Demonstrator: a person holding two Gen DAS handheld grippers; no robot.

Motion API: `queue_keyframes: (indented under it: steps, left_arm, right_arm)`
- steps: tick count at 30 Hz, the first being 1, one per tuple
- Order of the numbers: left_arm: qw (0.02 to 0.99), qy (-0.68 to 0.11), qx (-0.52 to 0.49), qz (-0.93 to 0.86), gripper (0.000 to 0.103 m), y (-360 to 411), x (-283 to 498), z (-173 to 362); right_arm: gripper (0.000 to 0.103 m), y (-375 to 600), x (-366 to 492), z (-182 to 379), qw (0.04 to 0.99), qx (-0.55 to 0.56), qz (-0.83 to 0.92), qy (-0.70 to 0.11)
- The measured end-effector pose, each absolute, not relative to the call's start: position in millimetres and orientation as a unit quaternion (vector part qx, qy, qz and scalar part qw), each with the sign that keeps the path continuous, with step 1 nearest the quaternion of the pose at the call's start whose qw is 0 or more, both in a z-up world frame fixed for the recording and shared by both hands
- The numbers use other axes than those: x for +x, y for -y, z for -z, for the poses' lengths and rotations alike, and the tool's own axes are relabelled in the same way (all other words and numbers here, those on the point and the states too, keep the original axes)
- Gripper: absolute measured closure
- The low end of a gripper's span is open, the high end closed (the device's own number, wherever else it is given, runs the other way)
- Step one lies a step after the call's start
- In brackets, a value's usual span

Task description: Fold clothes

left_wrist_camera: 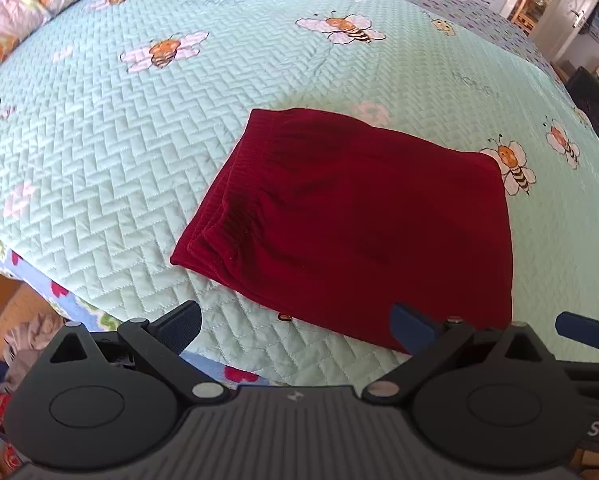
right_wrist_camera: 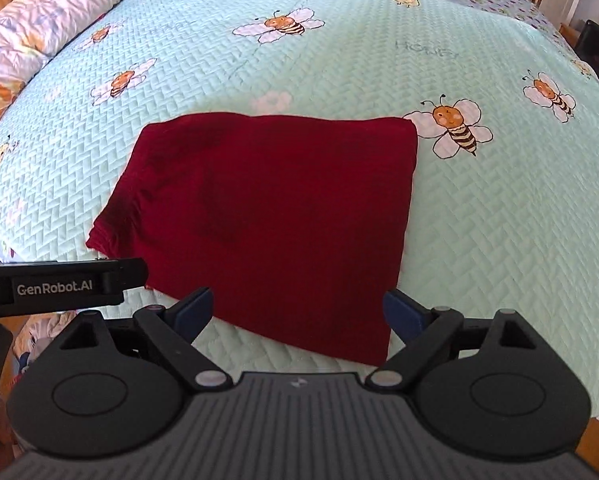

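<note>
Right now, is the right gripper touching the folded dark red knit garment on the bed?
Apart. The right wrist view shows the right gripper with jaws wide open above the folded dark red knit garment, holding nothing.

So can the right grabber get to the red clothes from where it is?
Probably yes. The right gripper is open, with nothing between its fingers, and the folded red garment lies flat on the bee quilt just ahead of it. Nothing sits between them; the left gripper stays off to the side.

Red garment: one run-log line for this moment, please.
red garment: folded, flat on bee-print quilt | left gripper: open, empty | right gripper: open, empty
</note>
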State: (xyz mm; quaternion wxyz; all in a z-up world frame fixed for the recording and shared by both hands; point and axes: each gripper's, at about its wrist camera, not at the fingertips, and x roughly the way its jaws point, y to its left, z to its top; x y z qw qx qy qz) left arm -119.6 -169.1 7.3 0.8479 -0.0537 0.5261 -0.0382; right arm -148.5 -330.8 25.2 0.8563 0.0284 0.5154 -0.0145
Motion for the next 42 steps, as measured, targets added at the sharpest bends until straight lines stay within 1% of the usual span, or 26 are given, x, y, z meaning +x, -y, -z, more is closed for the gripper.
queue_keyframes:
  steps: [10,20,23,26,27,28,30,31,32,33,34,36,39,42]
  left_arm:
    - [0.855,-0.516,-0.034,0.033,0.000,175.1,-125.9,-17.1]
    - [0.852,-0.521,-0.038,0.038,0.000,175.3,-123.8,-10.8]
    - [0.849,-0.525,-0.048,0.045,0.000,171.8,-119.1,-6.4]
    - [0.849,-0.515,-0.095,0.075,0.000,158.0,-112.7,-3.2]
    - [0.848,-0.510,-0.114,0.086,0.000,152.8,-110.5,-2.3]
    - [0.849,-0.500,-0.140,0.102,0.000,145.1,-108.9,-2.2]
    - [0.857,-0.450,-0.210,0.139,0.000,121.9,-107.9,-5.0]
    - [0.860,-0.421,-0.243,0.155,0.000,109.7,-107.2,-5.4]
    - [0.861,-0.399,-0.269,0.163,0.000,98.0,-104.5,-2.5]
    - [0.859,-0.389,-0.290,0.160,0.000,87.4,-99.7,2.8]
    - [0.859,-0.385,-0.300,0.154,0.000,79.7,-94.7,7.2]
    - [0.863,-0.396,-0.286,0.131,0.000,72.2,-84.0,13.5]
    - [0.871,-0.408,-0.248,0.115,0.000,72.2,-71.6,19.2]
    - [0.854,-0.437,-0.258,0.112,0.000,66.5,-52.8,35.4]
  right_arm:
    - [0.011,333.6,-155.7,-29.2,0.858,0.030,0.021,-0.513]
    - [0.011,333.0,-153.7,-24.8,0.854,0.037,0.014,-0.518]
    - [0.011,332.7,-150.6,-22.4,0.853,0.038,0.012,-0.520]
    - [0.011,339.1,-145.5,-19.1,0.851,0.050,0.012,-0.522]
    - [0.011,343.0,-143.5,-18.6,0.851,0.056,0.013,-0.522]
    - [0.011,348.7,-145.3,-23.5,0.861,0.073,0.009,-0.504]
    - [0.011,361.1,-151.3,-36.9,0.883,0.113,-0.004,-0.455]
    - [0.010,368.2,-156.8,-46.4,0.899,0.132,-0.014,-0.416]
    - [0.008,375.4,-163.2,-54.8,0.917,0.145,-0.024,-0.370]
    - [0.001,381.9,-167.4,-57.7,0.930,0.150,-0.029,-0.334]
    - [0.000,389.2,-165.3,-52.3,0.929,0.161,-0.033,-0.331]
    - [0.000,404.4,-157.1,-37.1,0.919,0.189,-0.041,-0.344]
    - [0.000,428.4,-145.5,-12.1,0.892,0.257,-0.039,-0.369]
    - [0.000,444.0,-138.6,7.2,0.874,0.295,-0.030,-0.385]
